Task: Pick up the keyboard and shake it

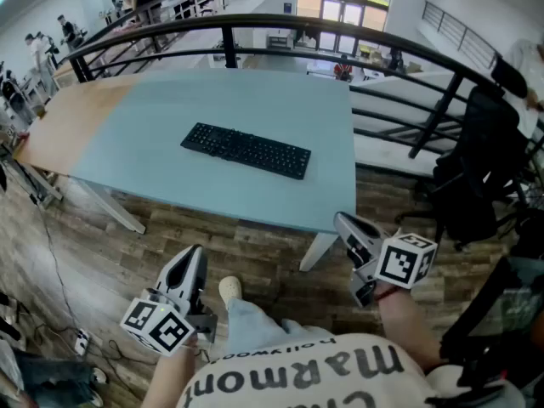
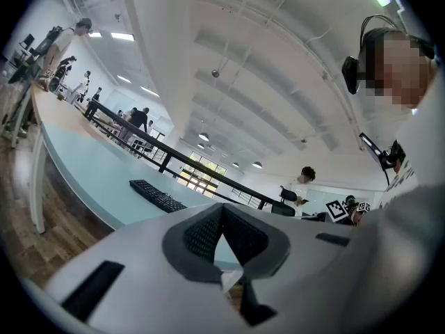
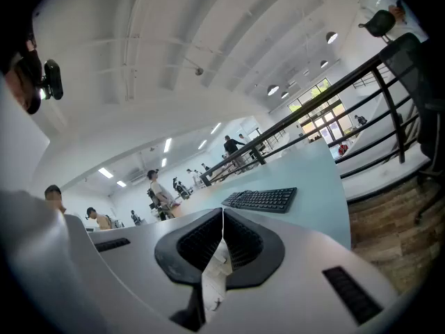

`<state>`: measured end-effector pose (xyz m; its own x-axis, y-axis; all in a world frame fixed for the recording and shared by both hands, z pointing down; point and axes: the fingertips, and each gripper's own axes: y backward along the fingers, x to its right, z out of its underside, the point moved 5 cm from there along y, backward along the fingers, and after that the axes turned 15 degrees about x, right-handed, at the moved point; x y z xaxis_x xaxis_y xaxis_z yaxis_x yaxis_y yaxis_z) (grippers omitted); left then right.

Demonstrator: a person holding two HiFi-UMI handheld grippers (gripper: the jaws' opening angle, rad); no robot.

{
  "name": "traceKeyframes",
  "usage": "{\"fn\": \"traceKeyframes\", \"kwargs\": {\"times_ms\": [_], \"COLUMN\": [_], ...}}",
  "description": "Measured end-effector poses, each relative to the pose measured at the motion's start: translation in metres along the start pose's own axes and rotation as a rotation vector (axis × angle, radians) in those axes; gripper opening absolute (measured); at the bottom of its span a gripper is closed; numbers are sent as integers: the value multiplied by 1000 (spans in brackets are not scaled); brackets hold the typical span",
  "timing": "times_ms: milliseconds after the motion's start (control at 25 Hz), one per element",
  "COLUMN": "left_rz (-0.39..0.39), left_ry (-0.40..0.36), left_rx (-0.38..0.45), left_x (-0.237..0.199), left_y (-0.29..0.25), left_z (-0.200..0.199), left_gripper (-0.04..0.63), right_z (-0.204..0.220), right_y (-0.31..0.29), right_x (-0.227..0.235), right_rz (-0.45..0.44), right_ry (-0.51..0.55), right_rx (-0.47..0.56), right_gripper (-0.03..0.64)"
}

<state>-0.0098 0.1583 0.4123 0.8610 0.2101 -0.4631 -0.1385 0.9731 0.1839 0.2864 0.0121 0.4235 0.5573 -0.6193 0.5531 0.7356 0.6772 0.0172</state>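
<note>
Before the keyboard (image 1: pixel 246 150), a "Marmont" shirt (image 1: pixel 280 357)

The keyboard (image 1: pixel 246 150) at the middle of the head view is black. The table (image 1: pixel 170 100) under it is pale blue-green, turning light wood-coloured at its left end. The floor (image 1: pixel 102 253) is grey-brown wood grain and the railing (image 1: pixel 228 48) is black. Low in the frame, the left gripper (image 1: pixel 194 252) and right gripper (image 1: pixel 342 221) are light grey, with black-and-white square markers (image 1: pixel 406 260). The shirt (image 1: pixel 297 368) at the bottom edge is white with dark lettering.
</note>
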Motion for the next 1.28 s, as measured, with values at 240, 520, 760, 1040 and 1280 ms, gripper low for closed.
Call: {"fn": "traceKeyframes", "kwargs": {"times_ms": [240,520,760,1040,1280], "left_rz": [0,-1,18,59,101], "left_ry": [5,10,8,-5,7], "left_rx": [1,-2,-21,-5,-32], "left_x": [-18,-54,-99,-158,-215], "left_y": [-11,-40,-78,-134,-172], "left_z": [-3,-10,-28,-68,-94], "left_gripper": [2,2,2,2,2], "right_z": [6,9,10,7,17], "right_y": [-21,-65,-126,-211,-277], "right_x": [1,10,12,3,-5], "right_rz": [-3,0,20,50,76], "right_ry": [-9,-19,-33,-13,-35], "right_rx": [-4,-7,-12,-34,-32], "right_gripper": [37,37,38,38,39]}}
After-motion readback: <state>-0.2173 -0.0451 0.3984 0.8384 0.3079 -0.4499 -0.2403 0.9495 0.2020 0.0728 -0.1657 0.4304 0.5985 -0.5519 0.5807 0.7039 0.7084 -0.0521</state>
